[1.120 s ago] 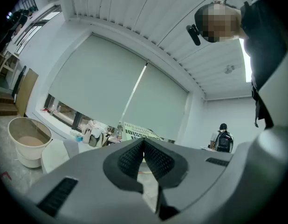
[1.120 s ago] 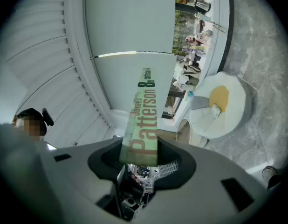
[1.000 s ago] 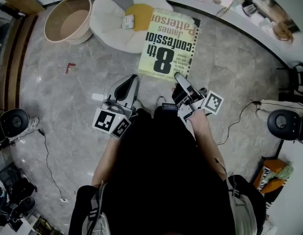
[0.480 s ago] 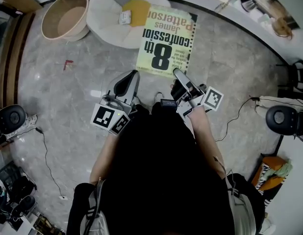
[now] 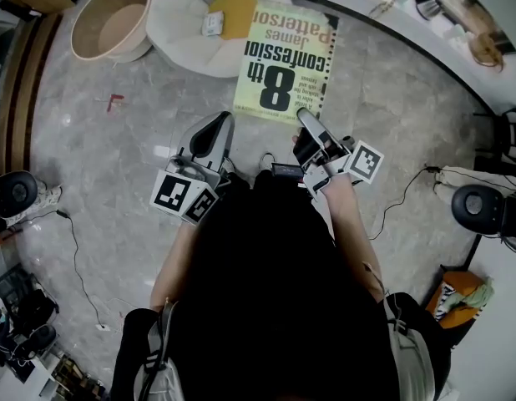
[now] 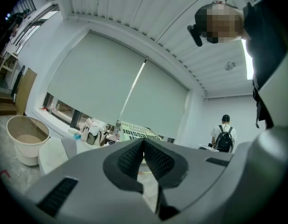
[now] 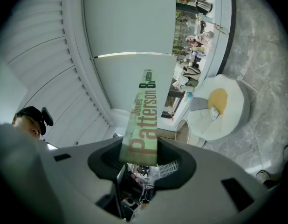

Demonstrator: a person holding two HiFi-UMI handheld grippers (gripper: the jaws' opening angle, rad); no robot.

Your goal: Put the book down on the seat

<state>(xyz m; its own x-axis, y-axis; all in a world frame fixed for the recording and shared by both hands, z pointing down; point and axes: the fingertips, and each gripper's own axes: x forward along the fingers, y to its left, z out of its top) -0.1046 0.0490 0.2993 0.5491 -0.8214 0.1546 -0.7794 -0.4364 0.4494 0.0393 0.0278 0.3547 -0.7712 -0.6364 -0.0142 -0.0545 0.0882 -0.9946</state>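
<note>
**A:** What has changed in the last second?

**B:** Very little. The book (image 5: 283, 61) sits as it did against the grippers: cover up, print upside down to the person, held out flat in front. Only the head view has slid a touch, so the seat (image 5: 187, 40) lies slightly higher in the picture than before.

**A:** Who has the book?

**B:** The right gripper (image 5: 308, 128). Its fingers pinch the book at the near right corner. In the right gripper view the spine rises straight out of the jaws, with a pad pressed on each side. That grip has not loosened.

**A:** And the left gripper (image 5: 215, 139)?

**B:** Its fingers are pressed together on nothing. It is near the book's near left corner and apart from it, as far as I can tell.

**A:** So is the book on the seat?

**B:** Not yet. Its far left corner overlaps the seat's right edge and the yellow cushion (image 5: 231, 11) there, but most of it hangs over the floor (image 5: 99, 165). I can't tell how high above the seat it is.

**A:** What does that mean for the task?

**B:** I'd say the carry is paused short of the goal — the book has to go further left over the seat, then down, before the jaws let go. A small white item (image 5: 213, 25) lies beside the cushion and may end up under the book.
</note>
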